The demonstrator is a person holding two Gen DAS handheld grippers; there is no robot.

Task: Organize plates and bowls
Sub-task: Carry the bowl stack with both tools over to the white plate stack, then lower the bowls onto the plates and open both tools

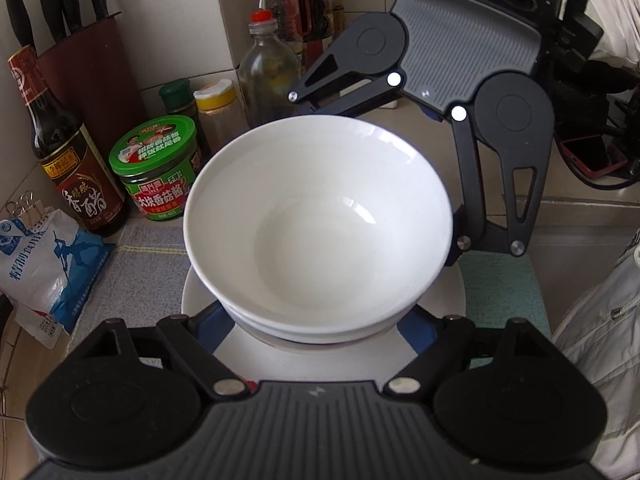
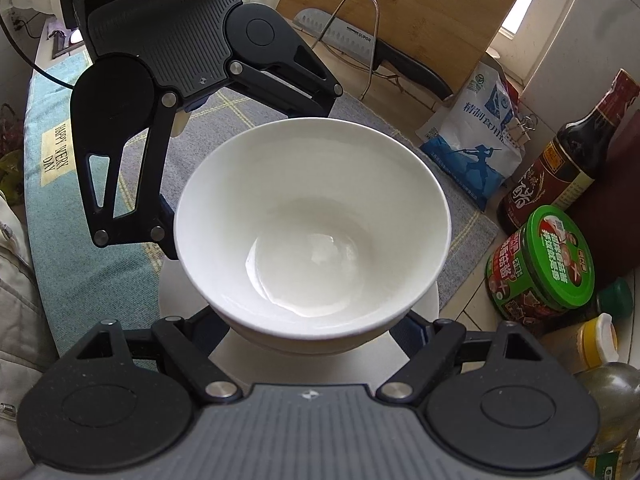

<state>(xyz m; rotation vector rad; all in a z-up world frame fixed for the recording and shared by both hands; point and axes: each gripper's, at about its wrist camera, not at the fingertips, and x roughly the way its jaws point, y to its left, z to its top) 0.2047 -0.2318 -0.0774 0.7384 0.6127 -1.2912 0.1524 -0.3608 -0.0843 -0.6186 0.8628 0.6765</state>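
Nearest the lens in the left wrist view, the left tool [image 1: 320, 320] is seen spread wide around the lower wall of the white bowls [image 1: 318, 220]; its blue-padded fingers [image 1: 212, 326] sit at either side of the stack, and whether the pads actually press on the porcelain cannot be told. The right tool [image 2: 316, 320] is set likewise from the opposite side, jaws equally wide, contact again not settled by the pictures. Two bowls appear nested, a second rim showing just under the upper one, and they are held or resting directly over a white plate [image 1: 448, 296], which lies on a grey cloth [image 1: 132, 264] on the tabletop.

For the step judged to be in hand, setting the nested bowls down centred on the plate, both tools should be kept level with each other so the stack is not tilted, and release should be made only once the foot is seated.

Counted: two bowls, one plate, two tools. Beside them are one green-lidded jar [image 1: 160, 168], one dark vinegar bottle [image 1: 72, 156], one blue-and-white bag [image 1: 48, 260], one clear bottle [image 1: 268, 68], two small spice shakers [image 1: 214, 108], and one cleaver [image 2: 360, 44] with one cutting board [image 2: 420, 12].
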